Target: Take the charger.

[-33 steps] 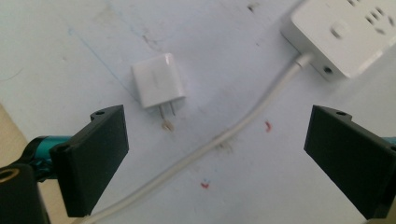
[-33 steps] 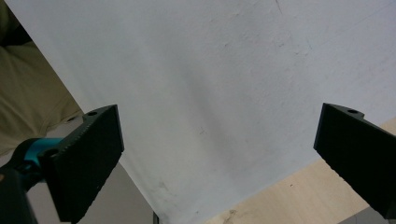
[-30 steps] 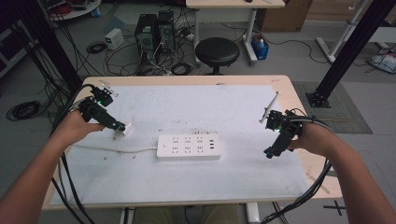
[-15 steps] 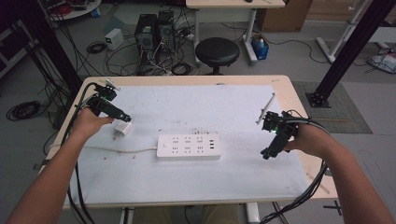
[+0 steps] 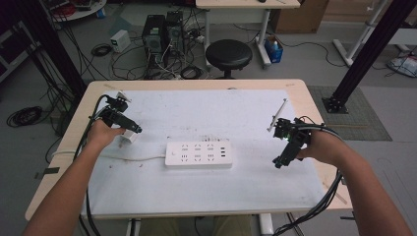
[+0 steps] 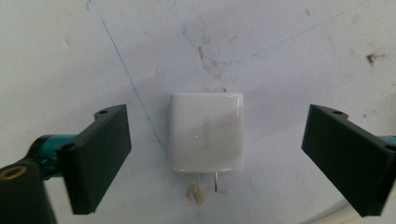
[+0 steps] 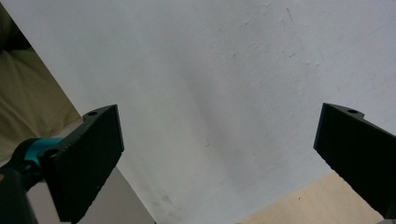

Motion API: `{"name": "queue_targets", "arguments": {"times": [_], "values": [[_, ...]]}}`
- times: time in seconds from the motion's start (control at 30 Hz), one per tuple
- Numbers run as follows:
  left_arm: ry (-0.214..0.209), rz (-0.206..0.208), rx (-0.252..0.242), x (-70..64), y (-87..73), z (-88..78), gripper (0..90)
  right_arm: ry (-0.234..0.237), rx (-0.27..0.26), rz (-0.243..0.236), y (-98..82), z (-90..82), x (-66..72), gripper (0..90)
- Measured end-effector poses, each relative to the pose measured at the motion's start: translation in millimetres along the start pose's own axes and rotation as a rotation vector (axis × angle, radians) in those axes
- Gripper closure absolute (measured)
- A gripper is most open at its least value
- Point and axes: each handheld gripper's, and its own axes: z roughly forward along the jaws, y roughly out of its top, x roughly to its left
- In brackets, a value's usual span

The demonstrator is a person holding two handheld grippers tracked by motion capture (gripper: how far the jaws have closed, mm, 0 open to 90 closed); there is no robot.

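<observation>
My left gripper stands with its jaws wide apart, one on each side of the white charger, and a clear gap of table covering shows between each pad and the charger's sides. The jaws have just been closing a little, yet they press on nothing; the charger lies between them, ungripped. It rests flat on the white sheet, its two metal prongs pointing toward the bottom edge of the left gripper view, with grey lettering along its face. Thin blue pen lines and a few dark smudges mark the sheet around it.

In the high view, my left gripper sits over the charger near the sheet's left edge, held in my left hand. The white power strip lies just to the right of it, near the middle of the table, and its cord runs off leftward past the charger.

My right gripper also has its jaws spread wide, with nothing between them but bare sheet and a corner of wooden tabletop. In the high view, my right gripper hangs over the sheet's right side, well apart from the strip, tips tilted down.
</observation>
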Motion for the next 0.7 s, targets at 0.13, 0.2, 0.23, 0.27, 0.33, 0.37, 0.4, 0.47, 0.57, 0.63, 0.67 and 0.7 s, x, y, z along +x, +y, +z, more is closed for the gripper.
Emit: {"name": "queue_targets", "arguments": {"times": [0.13,0.2,0.23,0.27,0.33,0.37,0.4,0.47,0.57,0.63,0.67,0.7], "values": [[0.003,-0.001,0.003,1.5,-2.7,9.9,15.7,0.009,0.006,0.002,0.2,2.5,0.2,0.8],[0.005,-0.002,0.010,2.2,-3.1,12.5,19.1,0.012,0.001,0.002,0.4,3.9,-0.6,0.8],[0.007,0.000,0.010,2.7,-2.9,13.6,19.4,0.011,0.006,0.008,0.4,3.4,-0.7,0.8],[0.009,-0.003,0.013,4.2,-2.6,15.4,20.2,0.011,0.006,0.009,0.4,3.5,-0.9,0.8],[0.013,-0.001,0.016,4.7,-2.6,16.4,22.1,0.010,0.007,0.009,0.4,3.7,-1.2,0.8],[0.013,-0.004,0.022,4.6,-2.5,17.8,22.1,0.011,0.006,0.013,0.2,4.1,-1.4,0.9],[0.017,-0.001,0.028,5.0,-2.8,18.9,22.2,0.016,-0.001,0.004,0.2,5.1,-2.3,0.8],[0.017,-0.004,0.026,5.6,-4.0,21.4,24.8,0.016,0.007,0.009,0.1,6.0,-1.9,0.8],[0.013,-0.009,0.029,6.6,-6.3,24.1,29.1,0.019,0.008,0.007,0.1,7.5,-2.3,0.9],[0.011,-0.005,0.033,7.5,-6.9,24.8,30.1,0.016,0.009,0.008,0.2,7.7,-2.5,0.8],[-0.003,-0.016,0.030,8.5,-8.9,25.8,31.3,0.018,0.003,-0.003,0.9,8.5,-3.6,0.8],[-0.009,-0.016,0.029,8.3,-9.2,25.9,33.3,0.019,0.007,-0.001,1.2,8.5,-3.5,0.9]]}}
